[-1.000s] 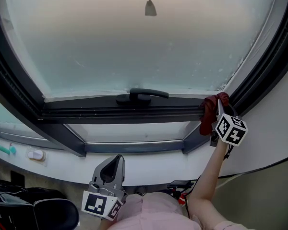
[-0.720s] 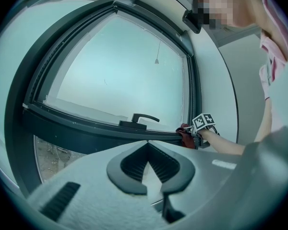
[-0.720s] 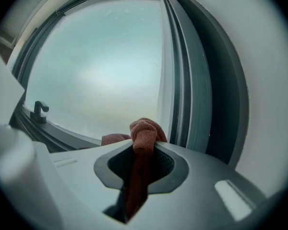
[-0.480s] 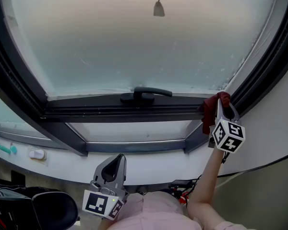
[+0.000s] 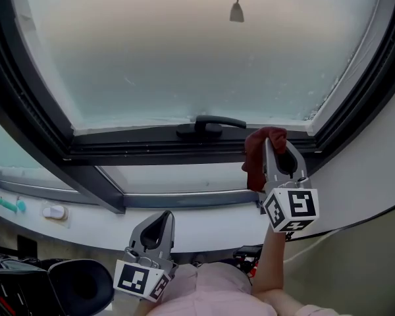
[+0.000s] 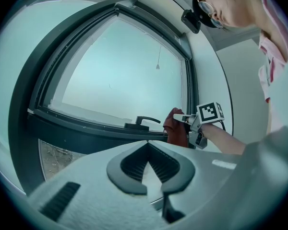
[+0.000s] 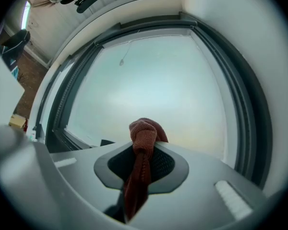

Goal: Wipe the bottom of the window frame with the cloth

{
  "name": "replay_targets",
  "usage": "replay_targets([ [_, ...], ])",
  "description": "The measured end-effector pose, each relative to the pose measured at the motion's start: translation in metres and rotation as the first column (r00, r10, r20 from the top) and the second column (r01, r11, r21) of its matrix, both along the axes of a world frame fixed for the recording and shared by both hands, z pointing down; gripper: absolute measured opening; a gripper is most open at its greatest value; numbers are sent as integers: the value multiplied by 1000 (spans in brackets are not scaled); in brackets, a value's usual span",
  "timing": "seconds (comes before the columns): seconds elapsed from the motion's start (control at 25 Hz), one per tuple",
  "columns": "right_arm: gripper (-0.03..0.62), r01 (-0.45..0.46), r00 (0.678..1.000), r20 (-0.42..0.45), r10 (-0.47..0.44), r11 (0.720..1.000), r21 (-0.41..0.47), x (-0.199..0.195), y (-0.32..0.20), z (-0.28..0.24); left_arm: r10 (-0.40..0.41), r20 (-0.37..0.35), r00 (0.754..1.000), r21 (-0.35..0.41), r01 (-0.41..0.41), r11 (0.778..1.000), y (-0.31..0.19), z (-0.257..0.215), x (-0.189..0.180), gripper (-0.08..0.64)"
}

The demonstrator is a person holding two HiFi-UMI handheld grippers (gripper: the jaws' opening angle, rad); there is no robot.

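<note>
A dark red cloth [image 5: 258, 155] is bunched in my right gripper [image 5: 271, 143], which is shut on it and holds it against the dark bottom rail of the window frame [image 5: 138, 151], just right of the black handle [image 5: 210, 125]. In the right gripper view the cloth [image 7: 141, 162] hangs pinched between the jaws in front of the frosted pane. My left gripper [image 5: 159, 224] sits low near my body, shut and holding nothing. The left gripper view shows the cloth [image 6: 176, 132] at the frame's bottom [image 6: 86, 128] beside the handle [image 6: 143, 122].
A frosted pane [image 5: 184, 51] fills the frame, with a pull cord weight [image 5: 236, 10] hanging before it. A white sill [image 5: 85, 222] runs below, carrying a teal item [image 5: 9, 205] and a white item [image 5: 51, 211]. A dark bag [image 5: 46, 288] lies at lower left.
My right gripper has slid left along the bottom rail with the cloth, from the frame's right corner toward the handle. The left gripper has stayed put.
</note>
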State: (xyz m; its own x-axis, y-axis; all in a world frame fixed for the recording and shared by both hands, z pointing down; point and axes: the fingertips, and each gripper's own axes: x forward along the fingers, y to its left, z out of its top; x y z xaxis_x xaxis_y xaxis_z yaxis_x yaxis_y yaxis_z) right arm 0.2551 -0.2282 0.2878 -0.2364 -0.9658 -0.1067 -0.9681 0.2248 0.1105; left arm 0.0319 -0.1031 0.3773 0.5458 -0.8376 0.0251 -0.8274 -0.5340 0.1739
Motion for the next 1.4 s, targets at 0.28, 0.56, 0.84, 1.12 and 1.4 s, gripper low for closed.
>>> replay_targets([
  [0.28,61,137,987,-74,-141,989,-54,-92,-12,18,-13,-4,1000,-3,13,1000,2,-3,-25,-5],
  [0.56,61,168,976,-106,-191,966,-195,-128,-31,69,-27,-10,1000,-11,27,1000,0,0,-43,-5],
  [0.84,63,153,972,-146,-185,966,-206,-138,-36,78,-7,-18,1000,-23,7,1000,-5,4,-41,-5],
  [1.12,63,176,973,-114,-202,963,-205,-135,-36,79,-5,-22,1000,-16,4,1000,-4,3,-35,-5],
  [1.4,63,194,970,-104,-218,959,-205,-131,-36,80,-25,-22,999,-16,25,1000,-1,3,-31,-5],
])
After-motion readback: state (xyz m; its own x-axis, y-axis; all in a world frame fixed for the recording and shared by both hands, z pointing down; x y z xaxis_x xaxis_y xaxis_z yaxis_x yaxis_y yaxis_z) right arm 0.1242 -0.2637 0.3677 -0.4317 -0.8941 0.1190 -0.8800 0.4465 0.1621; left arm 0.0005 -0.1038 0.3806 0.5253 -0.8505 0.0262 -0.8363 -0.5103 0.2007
